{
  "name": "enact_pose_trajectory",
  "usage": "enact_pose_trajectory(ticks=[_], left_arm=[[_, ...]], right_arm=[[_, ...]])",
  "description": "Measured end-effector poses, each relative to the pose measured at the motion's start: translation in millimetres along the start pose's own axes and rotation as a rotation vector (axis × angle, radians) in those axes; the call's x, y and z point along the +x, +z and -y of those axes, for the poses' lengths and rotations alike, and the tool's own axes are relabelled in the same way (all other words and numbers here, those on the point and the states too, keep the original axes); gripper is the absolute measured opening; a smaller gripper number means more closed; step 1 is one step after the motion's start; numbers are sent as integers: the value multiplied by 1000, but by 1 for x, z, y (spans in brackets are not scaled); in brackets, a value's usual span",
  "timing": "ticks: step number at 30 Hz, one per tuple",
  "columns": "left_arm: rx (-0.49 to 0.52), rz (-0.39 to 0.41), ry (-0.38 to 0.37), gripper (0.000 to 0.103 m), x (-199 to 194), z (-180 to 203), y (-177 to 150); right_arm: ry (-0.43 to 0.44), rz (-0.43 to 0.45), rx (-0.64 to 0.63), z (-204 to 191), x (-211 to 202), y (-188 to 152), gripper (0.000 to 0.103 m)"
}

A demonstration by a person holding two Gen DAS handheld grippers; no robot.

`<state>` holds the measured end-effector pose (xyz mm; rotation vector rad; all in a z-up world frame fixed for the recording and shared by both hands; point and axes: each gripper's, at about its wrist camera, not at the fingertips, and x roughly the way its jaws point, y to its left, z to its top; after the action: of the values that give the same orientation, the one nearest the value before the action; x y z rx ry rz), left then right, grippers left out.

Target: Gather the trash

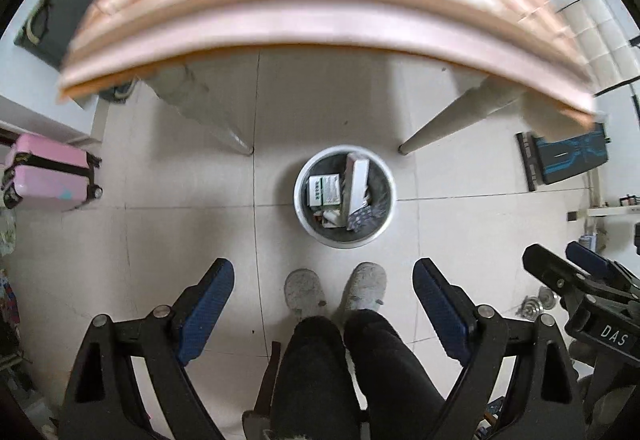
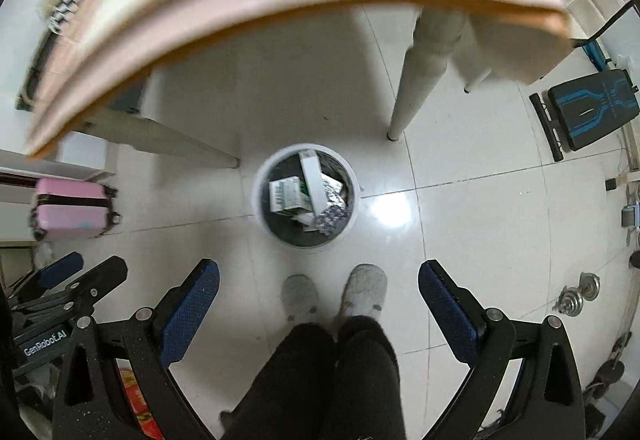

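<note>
A round white trash bin [image 1: 383, 176] stands on the tiled floor under the table edge. It holds several cardboard boxes [image 1: 326, 190] and a patterned wrapper [image 1: 366, 216]. It also shows in the right wrist view [image 2: 262, 176], with boxes [image 2: 290, 194] inside. My left gripper [image 1: 323, 272] is open and empty, high above the floor, looking down at the bin. My right gripper [image 2: 319, 274] is open and empty too, beside the left one. The right gripper shows at the edge of the left wrist view [image 1: 568, 264].
The table edge [image 1: 320, 28] and its legs [image 1: 452, 120] hang over the bin. The person's slippered feet [image 1: 336, 290] and legs are just below it. A pink suitcase [image 1: 48, 170] is on the left, a black and blue bench [image 2: 588, 108] on the right, and dumbbell weights [image 2: 578, 294].
</note>
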<state>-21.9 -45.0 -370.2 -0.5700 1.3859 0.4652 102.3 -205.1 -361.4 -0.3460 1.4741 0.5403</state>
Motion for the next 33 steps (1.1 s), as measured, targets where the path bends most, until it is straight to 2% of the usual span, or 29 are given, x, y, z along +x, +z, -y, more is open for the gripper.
enact_pose_trajectory(ticks=[4,10,13,15,19,25,33], left_arm=[[-6,37,-37,91,-55,7,-2],[16,92,-92,91,-131,16,-10],[5,91,-127,91,-153,19,-15],[-9,90,-181,91,-175,21,-20],[1,118,-220,91,-206,28,-24],[9,146,-277,91,-244,33,-36],[20,173,-304,91,-260,36,-46]], right_arm=[[45,28,-3,-7,-72,-7,101],[112,51,-37,-15,-160,-14,101],[168,48,-63,-21,-200,-21,101],[198,44,-72,-21,-220,-26,101],[248,48,-102,-24,-264,-37,101],[306,58,-116,-24,-300,-52,102],[328,60,-132,-23,-318,-59,103]])
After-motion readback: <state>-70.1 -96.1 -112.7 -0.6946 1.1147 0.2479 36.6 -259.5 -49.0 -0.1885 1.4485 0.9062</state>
